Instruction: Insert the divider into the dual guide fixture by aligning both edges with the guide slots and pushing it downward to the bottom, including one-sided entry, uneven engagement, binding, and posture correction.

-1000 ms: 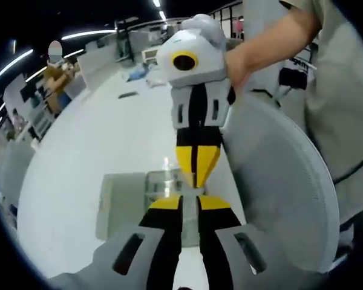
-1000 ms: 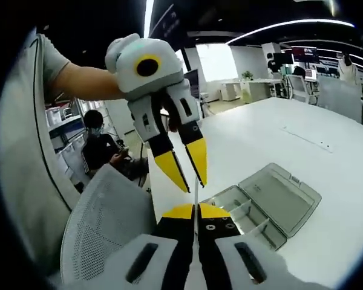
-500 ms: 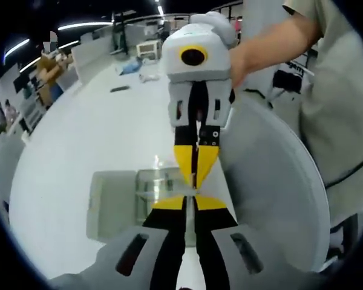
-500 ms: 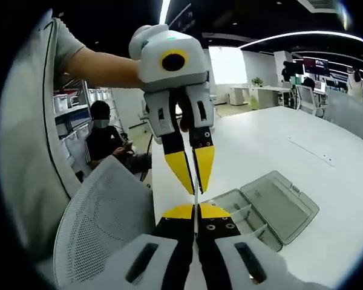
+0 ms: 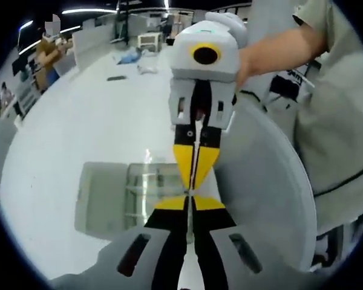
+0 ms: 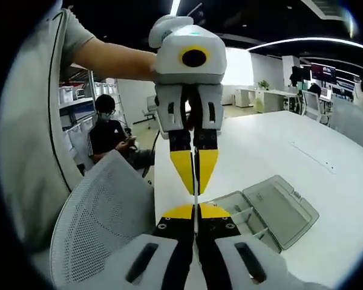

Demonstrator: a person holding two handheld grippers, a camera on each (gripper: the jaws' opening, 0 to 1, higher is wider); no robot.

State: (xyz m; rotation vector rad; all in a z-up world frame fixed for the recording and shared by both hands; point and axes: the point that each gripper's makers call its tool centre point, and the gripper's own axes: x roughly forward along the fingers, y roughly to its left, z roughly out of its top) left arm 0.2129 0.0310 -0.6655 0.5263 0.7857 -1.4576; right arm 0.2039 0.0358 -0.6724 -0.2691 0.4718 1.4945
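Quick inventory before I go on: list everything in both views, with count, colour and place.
divider: one, thin clear sheet seen edge-on, pinched between both grippers above the box
compartment box: one, translucent grey, lid open, on the table
table: one, white
mesh chair: one, light grey, at the table edge
seated person: one, dark clothing, in the background
left gripper: yellow tips, shut on the divider
right gripper: yellow tips, shut on the divider

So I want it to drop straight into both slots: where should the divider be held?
By its two opposite end edges, one gripper from each side, as now: the left gripper and right gripper pinch the thin divider edge-on above the open box. It looks level.
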